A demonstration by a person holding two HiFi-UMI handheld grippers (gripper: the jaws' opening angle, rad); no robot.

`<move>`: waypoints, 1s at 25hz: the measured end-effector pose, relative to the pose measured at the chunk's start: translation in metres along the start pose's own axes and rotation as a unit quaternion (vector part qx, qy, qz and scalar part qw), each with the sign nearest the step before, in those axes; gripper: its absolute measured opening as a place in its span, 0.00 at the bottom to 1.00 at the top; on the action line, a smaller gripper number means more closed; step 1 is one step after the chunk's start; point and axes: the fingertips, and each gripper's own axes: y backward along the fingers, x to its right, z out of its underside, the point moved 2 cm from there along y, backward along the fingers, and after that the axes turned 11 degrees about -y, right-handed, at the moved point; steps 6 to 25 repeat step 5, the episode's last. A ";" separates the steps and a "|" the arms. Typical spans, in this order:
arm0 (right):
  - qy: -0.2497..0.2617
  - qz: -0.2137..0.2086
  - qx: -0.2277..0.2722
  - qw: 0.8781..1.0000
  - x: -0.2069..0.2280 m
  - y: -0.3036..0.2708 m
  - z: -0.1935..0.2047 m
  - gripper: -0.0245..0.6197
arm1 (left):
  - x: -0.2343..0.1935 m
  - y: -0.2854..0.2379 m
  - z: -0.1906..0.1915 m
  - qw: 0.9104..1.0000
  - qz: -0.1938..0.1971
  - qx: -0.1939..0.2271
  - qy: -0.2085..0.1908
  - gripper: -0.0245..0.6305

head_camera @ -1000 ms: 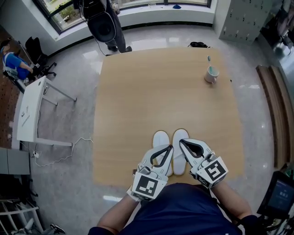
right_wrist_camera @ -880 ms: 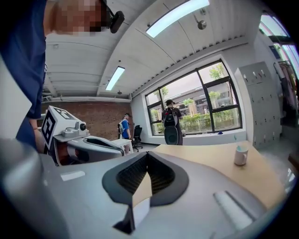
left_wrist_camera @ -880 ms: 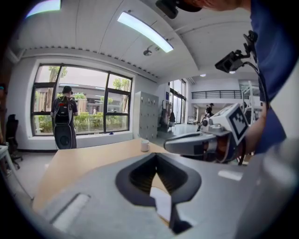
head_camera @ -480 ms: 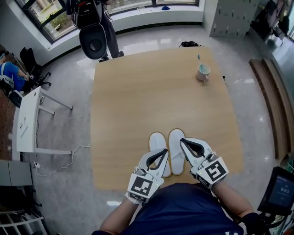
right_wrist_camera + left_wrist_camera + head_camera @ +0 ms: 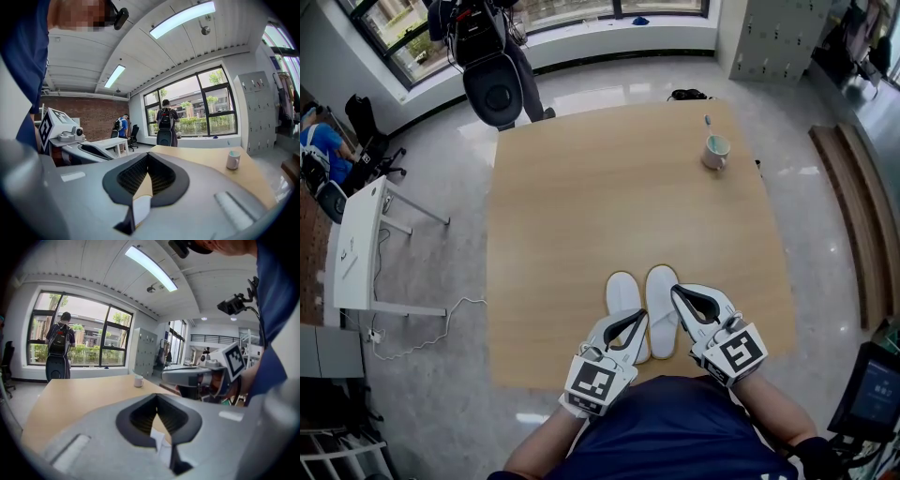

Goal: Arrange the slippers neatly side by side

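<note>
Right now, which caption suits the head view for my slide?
Both shut, left gripper and right gripper hang over white slippers set side by side on a table.

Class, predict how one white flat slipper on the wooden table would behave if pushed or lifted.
The white flat slipper looks thin, so probably light and floppy. Lying flat, it shouldn't roll; the smooth wooden table suggests easy sliding.

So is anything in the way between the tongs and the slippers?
No, nothing visible. The left tongs and right tongs, both shut, hang right over the white slippers on the table; the mug stands far off.
</note>
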 end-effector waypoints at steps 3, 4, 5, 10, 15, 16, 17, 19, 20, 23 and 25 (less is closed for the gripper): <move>0.013 0.005 0.008 1.000 0.004 0.003 0.005 0.05 | 0.002 0.002 0.004 1.000 0.002 -0.006 0.003 0.04; 0.016 0.007 0.010 1.000 0.006 0.003 0.006 0.05 | 0.002 0.002 0.006 1.000 0.003 -0.008 0.003 0.04; 0.018 0.008 0.011 1.000 0.007 0.004 0.008 0.05 | 0.002 0.003 0.008 1.000 0.003 -0.010 0.004 0.04; 0.018 0.008 0.011 1.000 0.007 0.004 0.008 0.05 | 0.002 0.003 0.008 1.000 0.003 -0.010 0.004 0.04; 0.018 0.008 0.011 1.000 0.007 0.004 0.008 0.05 | 0.002 0.003 0.008 1.000 0.003 -0.010 0.004 0.04; 0.018 0.008 0.011 1.000 0.007 0.004 0.008 0.05 | 0.002 0.003 0.008 1.000 0.003 -0.010 0.004 0.04; 0.018 0.008 0.011 1.000 0.007 0.004 0.008 0.05 | 0.002 0.003 0.008 1.000 0.003 -0.010 0.004 0.04; 0.018 0.008 0.011 1.000 0.007 0.004 0.008 0.05 | 0.002 0.003 0.008 1.000 0.003 -0.010 0.004 0.04; 0.018 0.008 0.011 1.000 0.007 0.004 0.008 0.05 | 0.002 0.003 0.008 1.000 0.003 -0.010 0.004 0.04; 0.018 0.008 0.011 1.000 0.007 0.004 0.008 0.05 | 0.002 0.003 0.008 1.000 0.003 -0.010 0.004 0.04; 0.018 0.008 0.011 1.000 0.007 0.004 0.008 0.05 | 0.002 0.003 0.008 1.000 0.003 -0.010 0.004 0.04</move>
